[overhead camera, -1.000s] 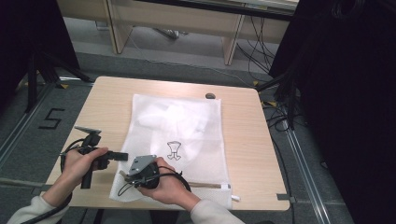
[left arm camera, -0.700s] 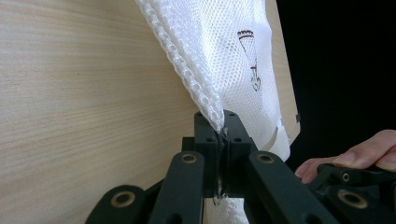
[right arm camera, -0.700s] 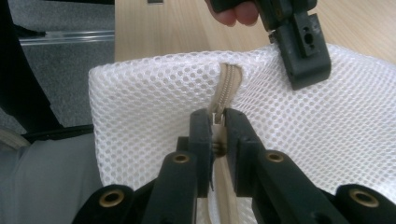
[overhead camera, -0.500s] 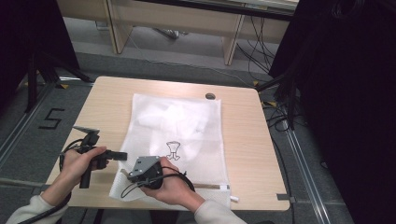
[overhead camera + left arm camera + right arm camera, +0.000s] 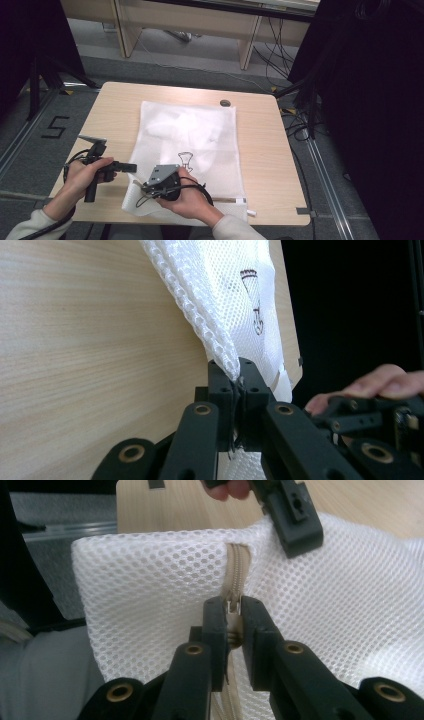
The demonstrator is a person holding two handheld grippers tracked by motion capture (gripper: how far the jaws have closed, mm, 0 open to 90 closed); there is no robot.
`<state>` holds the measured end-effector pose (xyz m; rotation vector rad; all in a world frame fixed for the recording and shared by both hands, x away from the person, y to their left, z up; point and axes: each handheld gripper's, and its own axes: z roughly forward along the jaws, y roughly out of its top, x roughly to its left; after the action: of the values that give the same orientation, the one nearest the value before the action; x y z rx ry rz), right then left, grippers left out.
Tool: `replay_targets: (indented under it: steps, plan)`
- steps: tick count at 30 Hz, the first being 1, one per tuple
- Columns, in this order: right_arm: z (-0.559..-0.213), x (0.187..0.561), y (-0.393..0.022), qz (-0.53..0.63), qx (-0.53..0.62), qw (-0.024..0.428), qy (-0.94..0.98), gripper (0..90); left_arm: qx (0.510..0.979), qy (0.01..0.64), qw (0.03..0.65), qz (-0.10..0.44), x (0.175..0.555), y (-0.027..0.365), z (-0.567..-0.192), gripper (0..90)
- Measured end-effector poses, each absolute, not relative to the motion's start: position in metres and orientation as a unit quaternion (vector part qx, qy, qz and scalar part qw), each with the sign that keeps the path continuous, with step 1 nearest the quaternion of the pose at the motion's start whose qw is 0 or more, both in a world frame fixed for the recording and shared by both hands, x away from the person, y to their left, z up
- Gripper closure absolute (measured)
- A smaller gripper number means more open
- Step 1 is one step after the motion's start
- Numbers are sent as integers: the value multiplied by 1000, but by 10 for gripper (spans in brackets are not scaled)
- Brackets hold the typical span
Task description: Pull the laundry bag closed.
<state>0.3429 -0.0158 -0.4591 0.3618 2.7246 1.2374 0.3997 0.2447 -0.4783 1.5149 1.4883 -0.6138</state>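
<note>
Here, at the tabletop's [image 5: 260, 150] near edge, your left gripper [image 5: 239, 382] has its jaws clamped on the white mesh bag's [image 5: 200, 135] corner, while your right gripper [image 5: 233, 611] pinches the bag's zipper pull [image 5: 233, 620].

I am seeing a white honeycomb-mesh laundry bag [image 5: 192, 145] with a black printed emblem [image 5: 185, 160], a beige zipper [image 5: 235, 572], my black jaws, and the pale wood-grain table [image 5: 260, 150].

A black "5" marks the floor [image 5: 55, 127].
</note>
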Motion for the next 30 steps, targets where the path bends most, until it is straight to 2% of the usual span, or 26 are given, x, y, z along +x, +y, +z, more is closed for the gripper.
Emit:
replay_targets:
  steps: [5,17,20,23,24,30]
  plan:
    - [-468,346,-12,412,124,44,902,827,612,601,451,-247,400,245,-478,867]
    - [-467,343,-15,406,119,53,905,828,612,599,453,-247,399,243,-478,868]
    - [-471,344,-14,406,136,45,902,828,629,596,452,-214,397,240,-476,868]
    - [-468,344,-7,413,120,61,900,827,654,587,450,-162,394,234,-470,866]
    - [-468,343,-5,413,119,65,901,827,674,567,451,-143,395,234,-471,866]
    - [-469,338,8,405,106,78,905,827,720,549,418,-70,388,217,-465,856]
